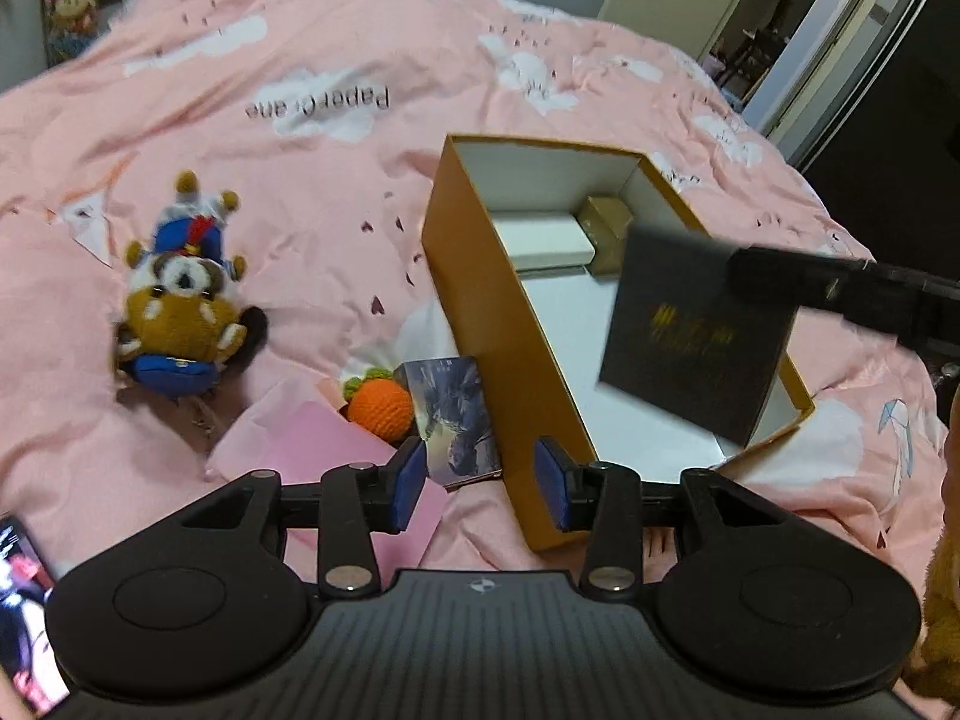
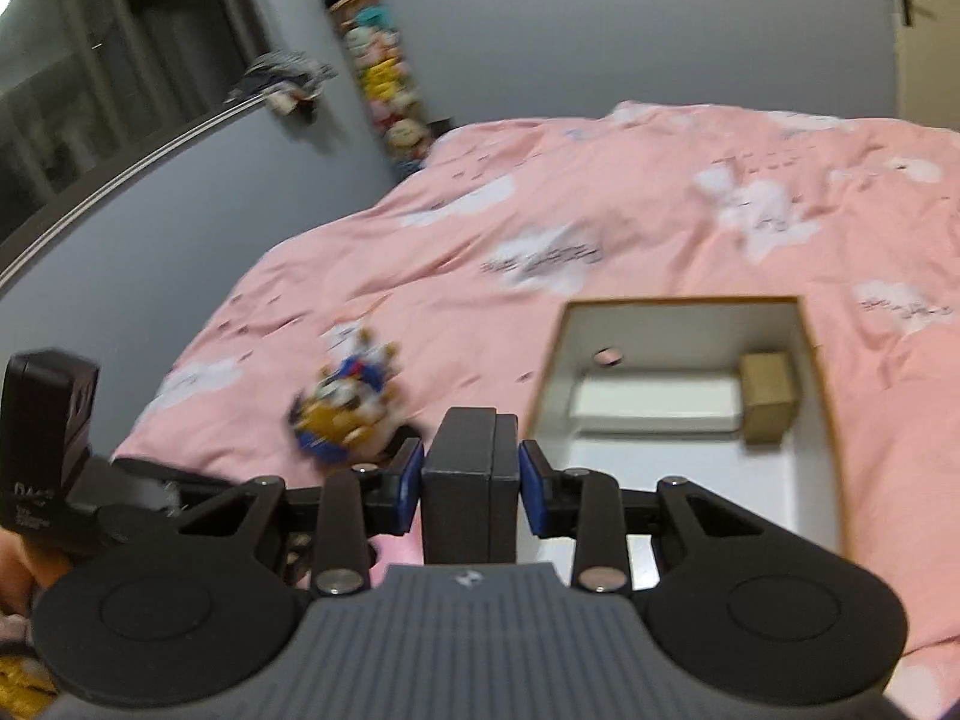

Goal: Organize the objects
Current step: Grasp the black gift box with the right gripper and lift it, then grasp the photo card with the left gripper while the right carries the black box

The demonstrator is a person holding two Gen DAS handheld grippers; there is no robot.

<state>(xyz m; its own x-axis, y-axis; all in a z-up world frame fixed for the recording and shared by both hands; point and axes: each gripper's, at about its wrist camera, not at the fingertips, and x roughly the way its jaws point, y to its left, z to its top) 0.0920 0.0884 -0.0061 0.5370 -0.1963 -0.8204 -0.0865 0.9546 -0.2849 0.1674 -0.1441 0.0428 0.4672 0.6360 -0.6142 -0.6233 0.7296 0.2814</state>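
Observation:
An open orange-brown box (image 1: 480,300) (image 2: 678,302) with a white inside lies on the pink duvet (image 1: 300,192). In it are a white box (image 1: 546,240) (image 2: 654,402) and a small gold box (image 1: 609,228) (image 2: 771,396). My right gripper (image 2: 471,480) is shut on a black box (image 1: 696,330) (image 2: 462,504) with gold lettering, held above the near end of the open box. My left gripper (image 1: 480,483) is open, low over the outer wall of the orange-brown box, with a picture card (image 1: 459,420) just ahead. A crocheted orange (image 1: 381,405) lies beside the card.
A brown plush toy in blue clothes (image 1: 180,312) (image 2: 345,402) lies on the duvet left of the box. Pink paper (image 1: 324,450) sits under the crocheted orange. A phone (image 1: 24,612) shows at lower left. Stacked plush toys (image 2: 384,84) stand in the room's corner.

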